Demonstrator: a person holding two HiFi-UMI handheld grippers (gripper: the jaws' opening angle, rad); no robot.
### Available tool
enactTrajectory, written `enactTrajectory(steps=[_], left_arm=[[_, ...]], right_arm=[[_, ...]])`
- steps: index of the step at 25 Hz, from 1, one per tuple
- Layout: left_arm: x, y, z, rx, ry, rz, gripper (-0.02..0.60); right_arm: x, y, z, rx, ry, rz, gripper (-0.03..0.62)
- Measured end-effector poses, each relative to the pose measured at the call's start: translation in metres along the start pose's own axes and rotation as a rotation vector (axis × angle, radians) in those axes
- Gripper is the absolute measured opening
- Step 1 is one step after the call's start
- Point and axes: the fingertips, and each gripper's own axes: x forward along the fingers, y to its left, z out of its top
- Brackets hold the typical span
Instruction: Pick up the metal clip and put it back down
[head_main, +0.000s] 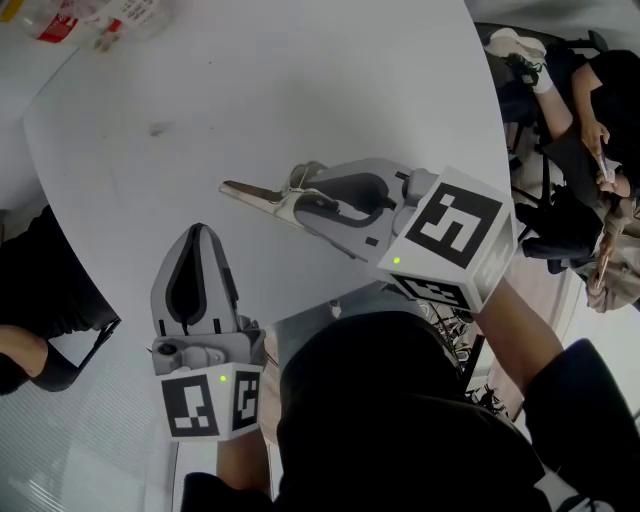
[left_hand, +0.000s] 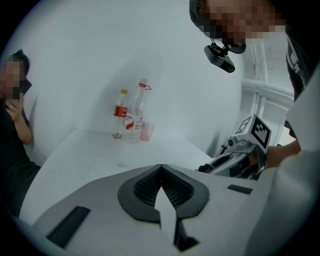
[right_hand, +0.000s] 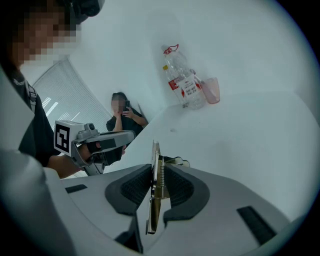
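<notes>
**Clip nipped in right jaws, left jaws idle**

Right gripper (right_hand: 156, 172): jaws approx. half closed, pads pressing both flat sides of the metal clip (right_hand: 154, 200). The clip stands on edge btw the pads. Its spring coil is mid-grip, the long thin end pokes out past the tips, and a wire loop shows just beyond them. It seems lifted off the worktop (head_main: 300, 90), though no view shows the gap for sure.

Handling, my read:
- Light, stiff, thin metal; smooth, so prob. slippery. Not fragile.
- Pinched on a narrow body, it could pivot or slide in the pads if bumped.
- Best hold is where it's held now, on the body by the spring, not on the far tip.
- Too hard a squeeze nearer the handle end may spring it open.
- On release it'll likely drop flat on its side, so get low before letting go.

Left gripper (left_hand: 161, 167): jaws closed tip to tip, nothing btw them. It sits beside the right one, apart from it and from the clip.

Further out, ahead of both jaws and well apart at the worktop's far edge, are two plastic bottles (left_hand: 131, 115) w/ red labels. A pink cup (left_hand: 148, 131) stands just beside them. A person (right_hand: 122, 112) w/ a phone sits beyond the worktop edge, left of the right jaws. Other seated people (head_main: 585, 130) are off to their right. None of this looks in the way of a set-down under the clip.
</notes>
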Motion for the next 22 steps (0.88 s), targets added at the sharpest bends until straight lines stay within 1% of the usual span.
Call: enactTrajectory(steps=[9, 13, 17, 22], left_arm=[[-0.018, -0.013, 0.03, 0.032, -0.053, 0.0, 0.02], [-0.023, -0.018, 0.043, 0.026, -0.074, -0.005, 0.02], [-0.027, -0.027, 0.058, 0.075, -0.1, 0.0, 0.02], [-0.032, -0.034, 0.072, 0.094, -0.127, -0.004, 0.02]], right_arm=[[-0.023, 0.013, 0.028, -0.046, -0.06, -0.023, 0.095], [-0.034, 0.019, 0.039, -0.062, -0.087, -0.026, 0.095], [-0.046, 0.022, 0.049, -0.081, -0.107, -0.031, 0.095], [-0.058, 0.025, 0.06, -0.102, -0.13, -0.043, 0.095]])
